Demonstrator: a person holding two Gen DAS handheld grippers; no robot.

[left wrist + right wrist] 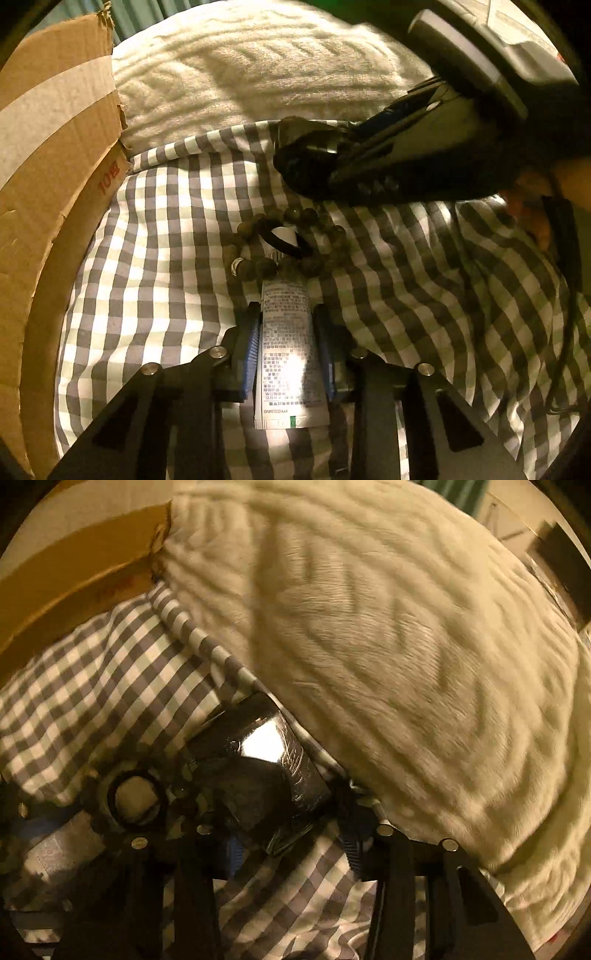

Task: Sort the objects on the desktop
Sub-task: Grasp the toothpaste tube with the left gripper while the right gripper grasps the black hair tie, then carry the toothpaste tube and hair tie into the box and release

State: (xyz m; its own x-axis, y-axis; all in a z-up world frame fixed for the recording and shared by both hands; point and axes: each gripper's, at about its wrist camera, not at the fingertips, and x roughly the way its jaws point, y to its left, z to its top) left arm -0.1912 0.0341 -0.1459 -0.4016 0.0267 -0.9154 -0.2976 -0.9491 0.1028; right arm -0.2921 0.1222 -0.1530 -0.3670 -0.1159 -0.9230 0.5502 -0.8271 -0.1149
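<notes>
Left tool: my left tool (286,345) was closed on a white squeeze tube with dense grey print (286,354), its blue pads (250,347) pressed against both long sides of the tube.
Tube position: the tube lay lengthwise between the pads on the grey-and-white checked cloth (147,258), flat crimped end toward the camera, far end passing under a string of dark round wooden beads (295,254).
Beads: the bead string lay curled on the checked cloth with a black elastic loop (291,242) resting on top, both touching the tube.
Right tool: my right tool (288,834) stood open around a shiny black packet with a bright reflection (266,753); I could not tell whether either finger touched it. From the left wrist view the same tool (306,162) showed as a dark blurred shape just beyond the beads.
Packet position: the packet sat on the checked cloth right at the edge of a cream ribbed fleece blanket (406,646).
Writing: the tube's back carried small blocks of print too fine to read, a barcode near the beads, and a stamped code on the crimp that I could not read with certainty. A brown cardboard box with pale tape (51,147) at the left bore red print starting "10". Silver lettering on the packet was illegible.
Seen from the right: the beads, the elastic loop and the tube appeared at the lower left, blurred.
Surface: everything rested on soft bedding.
</notes>
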